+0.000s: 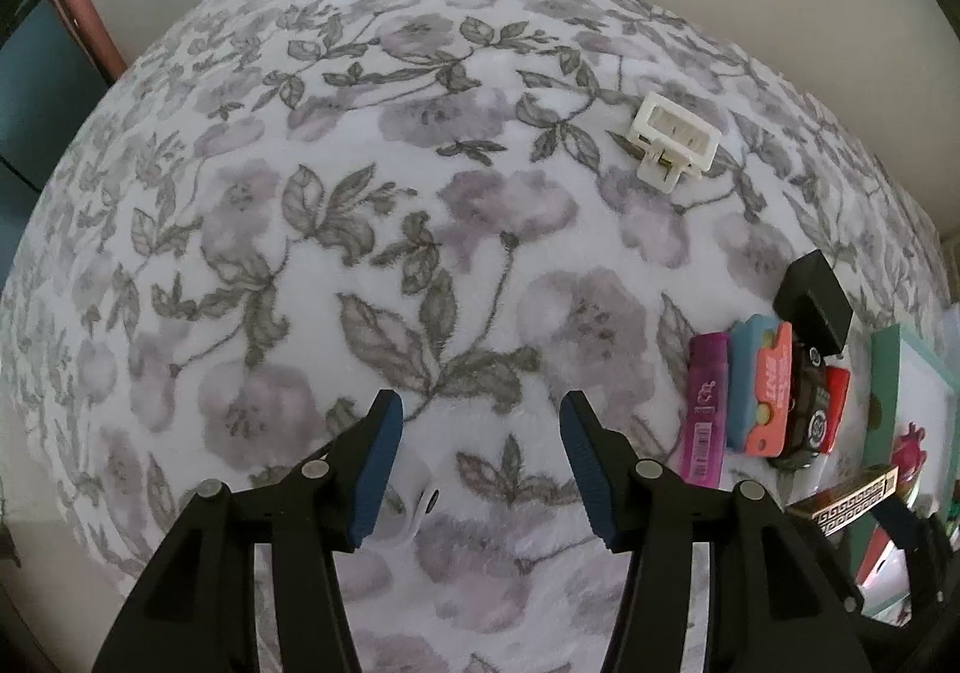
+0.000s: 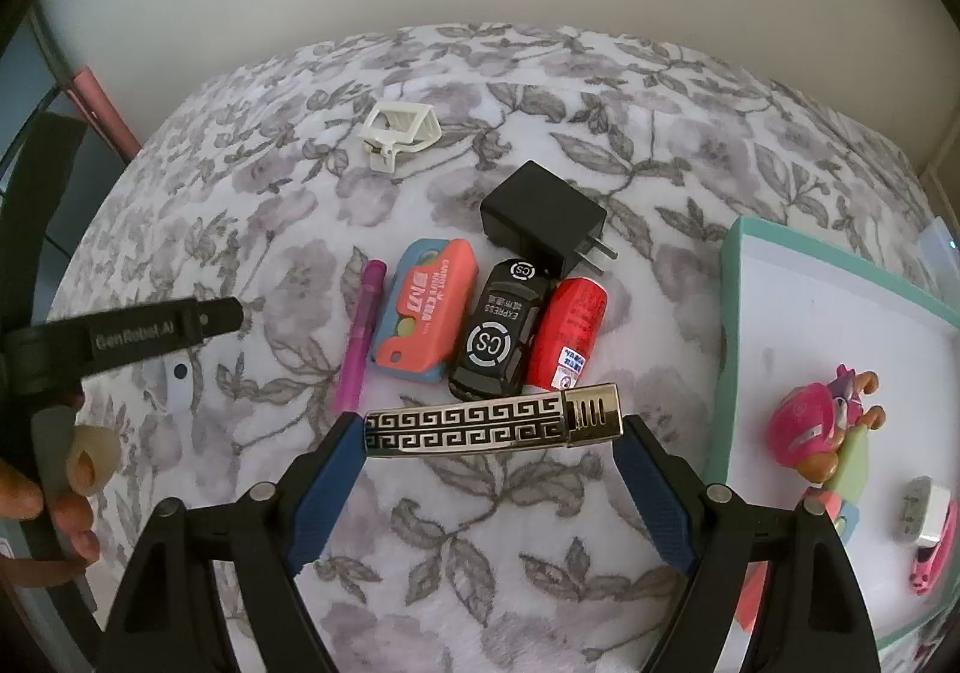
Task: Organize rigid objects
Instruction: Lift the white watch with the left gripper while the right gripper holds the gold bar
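**Two tools over a half-sorted row on the floral blanket**

Largest is the floral blanket (image 2: 456,523), a soft surface carrying everything; whether a bed or a counter lies under it cannot be told. Its plush nap likely explains why the pieces lie flat on their broad sides rather than standing.

Next is the teal-rimmed tray (image 2: 735,313) at the right edge, already holding a pink toy figure (image 2: 807,424) and some smaller bits. It looks like one collecting place.

Near the blanket's middle, a row lies side by side, some pieces touching: black charger (image 2: 540,217) at the back, then orange-and-blue card case (image 2: 423,316), black toy car (image 2: 501,331), red cylinder (image 2: 570,334) and thin purple pen (image 2: 363,331). The parallel lay suggests deliberate lining up.

The right tool (image 2: 492,427) pinches the patterned metal lighter (image 2: 492,421) endwise, crosswise just in front of that row, probably to set it down as the next member.

The left tool (image 1: 477,457) is spread wide and holds nothing, hovering over bare blanket with a small white piece (image 1: 420,499) beside its left finger.

Well apart, towards the far side, lies the white clip (image 1: 675,138), seemingly not yet gathered.
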The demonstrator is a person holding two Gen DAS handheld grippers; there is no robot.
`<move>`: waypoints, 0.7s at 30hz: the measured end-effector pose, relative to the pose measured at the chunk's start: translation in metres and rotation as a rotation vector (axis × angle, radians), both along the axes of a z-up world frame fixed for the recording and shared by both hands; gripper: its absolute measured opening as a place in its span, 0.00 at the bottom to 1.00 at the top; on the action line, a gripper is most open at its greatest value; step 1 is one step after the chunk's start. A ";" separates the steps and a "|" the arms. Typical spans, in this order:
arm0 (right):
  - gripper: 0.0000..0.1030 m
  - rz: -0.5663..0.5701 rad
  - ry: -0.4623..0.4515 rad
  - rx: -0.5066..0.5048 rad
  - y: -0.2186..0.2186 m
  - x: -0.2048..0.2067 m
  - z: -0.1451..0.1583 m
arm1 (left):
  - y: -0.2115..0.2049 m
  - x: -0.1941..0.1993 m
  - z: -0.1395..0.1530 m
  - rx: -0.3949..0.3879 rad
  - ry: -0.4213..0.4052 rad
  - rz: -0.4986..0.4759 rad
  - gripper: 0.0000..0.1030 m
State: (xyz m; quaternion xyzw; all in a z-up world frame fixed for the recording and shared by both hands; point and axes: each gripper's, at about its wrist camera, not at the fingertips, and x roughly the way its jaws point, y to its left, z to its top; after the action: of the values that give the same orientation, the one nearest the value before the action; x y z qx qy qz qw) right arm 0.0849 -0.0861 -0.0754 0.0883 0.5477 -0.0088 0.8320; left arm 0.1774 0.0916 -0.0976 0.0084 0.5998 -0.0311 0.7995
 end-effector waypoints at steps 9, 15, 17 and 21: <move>0.83 -0.001 -0.016 0.025 -0.001 -0.004 0.007 | 0.035 -0.014 0.017 0.002 -0.061 0.047 0.54; 0.83 -0.007 -0.022 0.039 -0.004 -0.006 0.010 | 0.075 -0.025 0.024 -0.045 -0.082 0.146 0.54; 0.83 -0.007 -0.020 0.043 -0.006 -0.007 0.010 | 0.075 -0.024 0.022 -0.025 -0.092 0.149 0.54; 0.83 -0.017 -0.017 0.049 -0.009 -0.008 0.009 | 0.059 -0.020 0.008 -0.034 -0.066 0.102 0.58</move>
State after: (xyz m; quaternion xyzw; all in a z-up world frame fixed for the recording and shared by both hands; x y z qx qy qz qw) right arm 0.0774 -0.0946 -0.0665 0.1133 0.5398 -0.0019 0.8342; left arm 0.1575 0.1509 -0.0897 -0.0346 0.5721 -0.0002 0.8194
